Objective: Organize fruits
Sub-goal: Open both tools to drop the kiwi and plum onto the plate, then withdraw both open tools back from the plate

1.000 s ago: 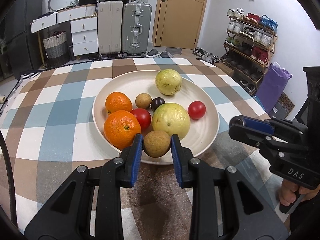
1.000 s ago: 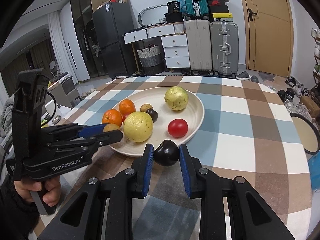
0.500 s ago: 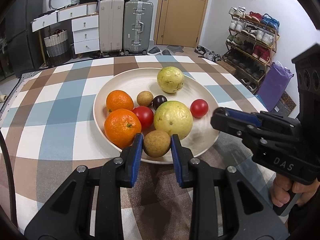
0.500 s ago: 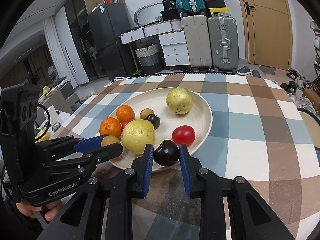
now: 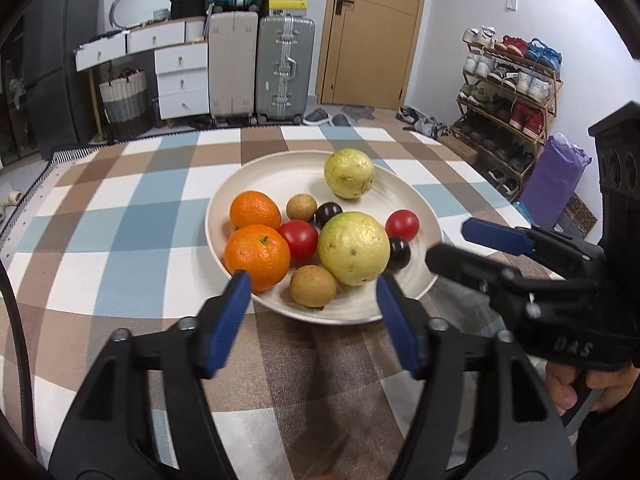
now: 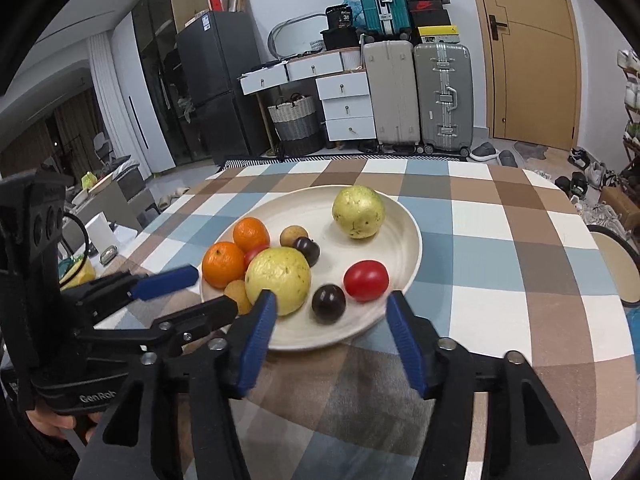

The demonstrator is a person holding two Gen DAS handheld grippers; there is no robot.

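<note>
Fruit is being shown gathered in a cream plate (image 5: 420, 280) on a checked tablecloth (image 5: 120, 240). The left gripper (image 5: 314, 286) is being held low at the plate's near rim; its jaws have just been opening and are standing apart, with a small brown fruit (image 5: 313, 285) lying loose in the plate between the blue pads, touched by neither. Just beyond it a large yellow-green fruit (image 5: 354, 253) is resting, flanked by an orange (image 5: 257, 256) and a red tomato (image 5: 299, 240).

The right gripper (image 6: 330, 300) is being held at the plate's near edge too, and its jaws have likewise just been opening. A dark plum (image 6: 328, 303) is lying free in the plate between its spread pads, beside another red tomato (image 6: 366, 280). Nothing is being gripped by either tool.
</note>
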